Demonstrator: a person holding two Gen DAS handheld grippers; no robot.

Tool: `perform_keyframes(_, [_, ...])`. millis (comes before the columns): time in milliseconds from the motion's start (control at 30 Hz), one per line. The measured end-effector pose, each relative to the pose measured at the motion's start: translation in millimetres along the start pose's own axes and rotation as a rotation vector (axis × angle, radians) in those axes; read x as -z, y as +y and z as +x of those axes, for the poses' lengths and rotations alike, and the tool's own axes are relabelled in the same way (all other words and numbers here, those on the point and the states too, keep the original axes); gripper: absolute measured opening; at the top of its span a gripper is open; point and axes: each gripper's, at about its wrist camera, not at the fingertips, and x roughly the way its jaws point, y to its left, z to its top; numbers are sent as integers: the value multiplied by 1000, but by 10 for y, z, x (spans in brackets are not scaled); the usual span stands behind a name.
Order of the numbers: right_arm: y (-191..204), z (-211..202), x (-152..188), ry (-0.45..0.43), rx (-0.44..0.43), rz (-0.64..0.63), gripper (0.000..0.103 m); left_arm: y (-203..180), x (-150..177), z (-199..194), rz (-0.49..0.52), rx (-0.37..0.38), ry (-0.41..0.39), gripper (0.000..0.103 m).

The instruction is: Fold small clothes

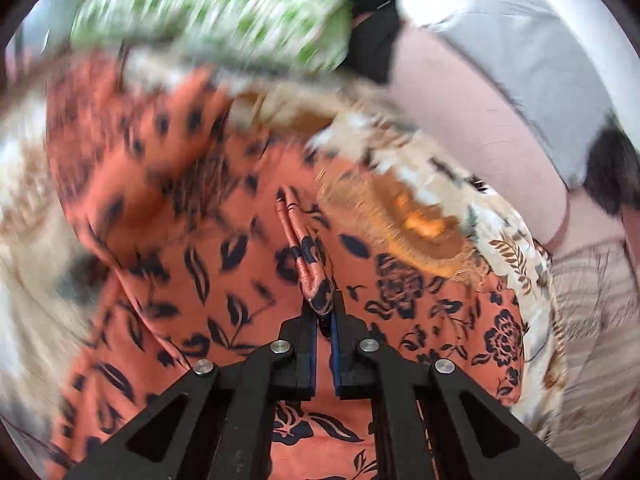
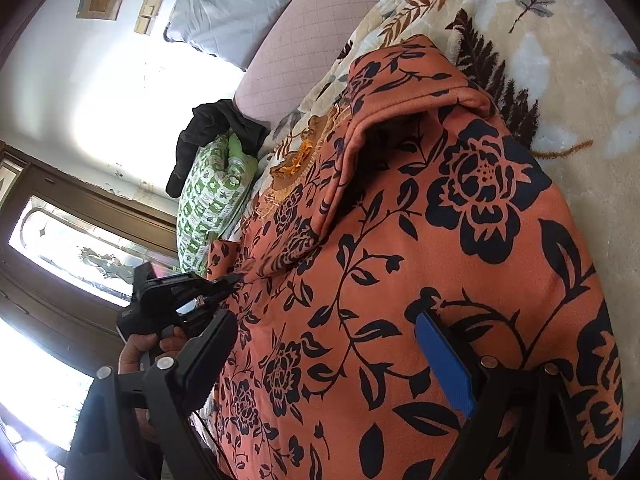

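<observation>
An orange garment with a dark floral print point(image 1: 224, 280) lies spread over a cream blanket. My left gripper point(image 1: 324, 312) is shut on a raised fold of its edge point(image 1: 308, 264), which stands up between the blue pads. In the right wrist view the same garment point(image 2: 400, 260) fills the middle, with a loose flap turned up at its far end point(image 2: 400, 116). My right gripper point(image 2: 328, 360) hovers open just over the cloth, with nothing between its fingers. The left gripper point(image 2: 228, 280) pinches the garment's left edge there, held by a hand point(image 2: 136, 352).
A cream leaf-print blanket point(image 2: 560, 40) covers the bed. A green patterned pillow point(image 2: 208, 200) with black cloth point(image 2: 208, 132) on it lies beyond, near a grey pillow point(image 2: 240, 0) and a pink mattress point(image 2: 320, 32). An orange-brown embroidered piece point(image 1: 420, 224) lies beside the garment. A glazed door point(image 2: 80, 248) stands at left.
</observation>
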Motion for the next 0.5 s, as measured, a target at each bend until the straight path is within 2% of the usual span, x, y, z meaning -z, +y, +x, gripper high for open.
perform_keyframes(67, [12, 8, 8, -1, 8, -10, 92, -72, 122, -187, 70, -24, -68, 5])
perform_keyframes(100, [21, 10, 11, -2, 11, -13, 92, -55, 190, -186, 76, -38, -70, 5])
perform_keyframes(267, [48, -72, -31, -18, 3, 36, 92, 275, 343, 370, 33, -115, 83, 5])
perform_keyframes(367, [101, -273, -214, -63, -48, 76, 92, 432, 358, 452, 6, -78, 107, 7])
perform_keyframes(500, [245, -293, -776, -83, -118, 81, 93, 487, 382, 460, 2, -51, 108, 8])
